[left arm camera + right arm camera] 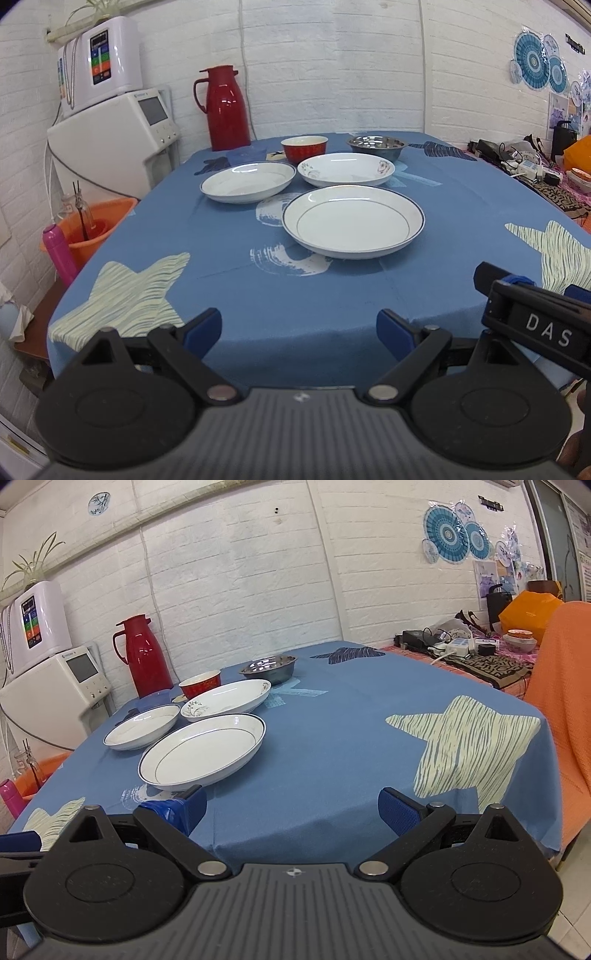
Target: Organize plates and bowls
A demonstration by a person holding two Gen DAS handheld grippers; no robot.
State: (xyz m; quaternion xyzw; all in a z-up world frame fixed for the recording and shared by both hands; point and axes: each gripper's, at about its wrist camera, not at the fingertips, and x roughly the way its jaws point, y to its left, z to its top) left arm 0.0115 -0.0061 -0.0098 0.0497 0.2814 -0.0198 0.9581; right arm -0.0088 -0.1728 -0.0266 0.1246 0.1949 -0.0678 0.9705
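Nothing looks stacked yet: on the blue star-patterned counter (258, 295) the large blue-rimmed white plate (353, 220) sits at twelve o'clock, the flowered white plate (346, 169), plain white plate (248, 182), steel bowl (376, 146) and red bowl (304, 148) beyond it. Left gripper (299, 326) and right gripper (291, 806) hover with jaws spread, empty.

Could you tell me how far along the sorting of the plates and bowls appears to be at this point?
Nothing looks done yet. The three white plates, the nearest one included, lie apart on the tablecloth, unstacked, and the red bowl and steel bowl stand separately behind them. Nothing is in hand: the left gripper and right gripper are both open and empty, short of the dishes. All stacking remains.
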